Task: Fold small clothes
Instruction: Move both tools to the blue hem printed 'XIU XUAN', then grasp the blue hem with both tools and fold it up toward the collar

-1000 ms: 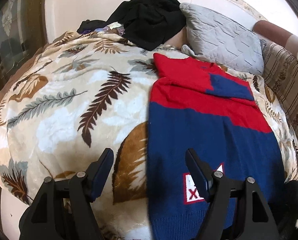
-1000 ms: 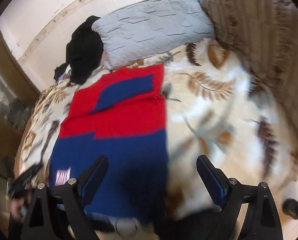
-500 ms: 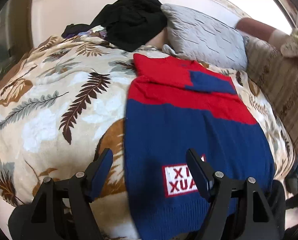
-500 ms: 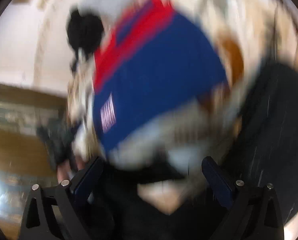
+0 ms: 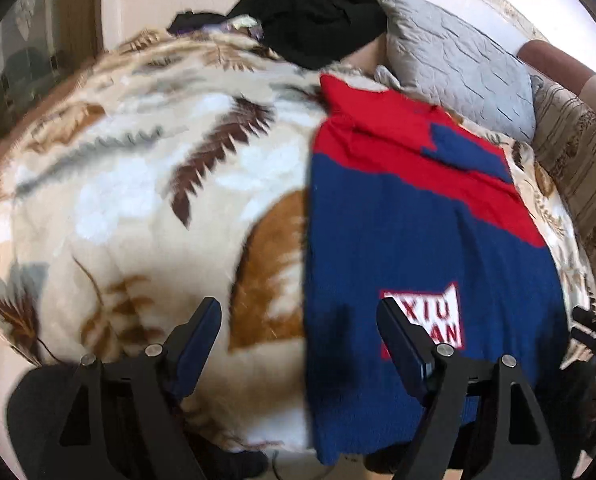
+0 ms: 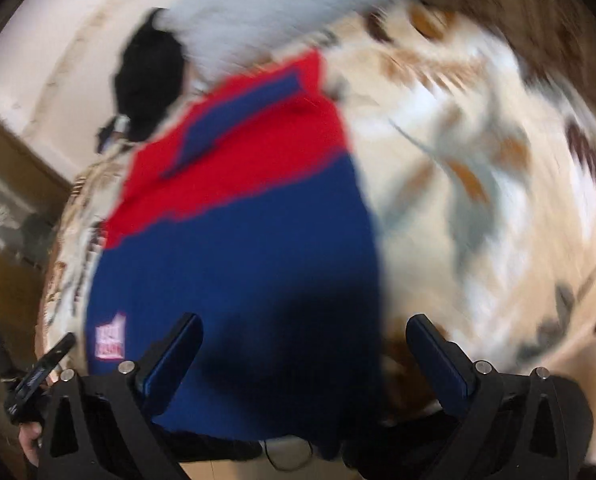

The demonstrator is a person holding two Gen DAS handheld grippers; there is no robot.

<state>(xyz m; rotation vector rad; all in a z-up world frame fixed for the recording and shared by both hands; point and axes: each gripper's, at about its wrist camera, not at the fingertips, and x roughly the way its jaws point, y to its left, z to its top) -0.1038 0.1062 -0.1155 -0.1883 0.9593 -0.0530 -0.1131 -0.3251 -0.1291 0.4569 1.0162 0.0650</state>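
Sweater (image 5: 418,248), knitted in blue and red, lies spread lengthwise on the bed (image 5: 138,208), hem toward the near edge and red shoulder end toward the grey pillow (image 5: 458,64). Both sleeves appear already folded in, so the garment forms a long rectangle; the step in hand is judged to be the approach for the lengthwise fold, hem carried up to the shoulders.

Leaf-patterned blanket (image 6: 478,200) covers the bed and leaves broad open room on both long sides of the sweater. A pile of black clothing (image 5: 314,12) sits at the far end by the wall, well apart from the work area. A striped cushion (image 5: 578,168) borders the bed on the right side.

Hem hangs slightly over the near edge of the bed, which gives access from below. The white label patch (image 5: 426,320) sits near the hem.

Left tongs (image 5: 298,340) stand wide apart and hold nothing, straddling the left long edge of the sweater. Right tongs (image 6: 304,356) likewise stand wide and empty over the right hem corner; this view is blurred.

Next move calls for each pair of tongs to close on one hem corner, then lift evenly so the knit does not skew.
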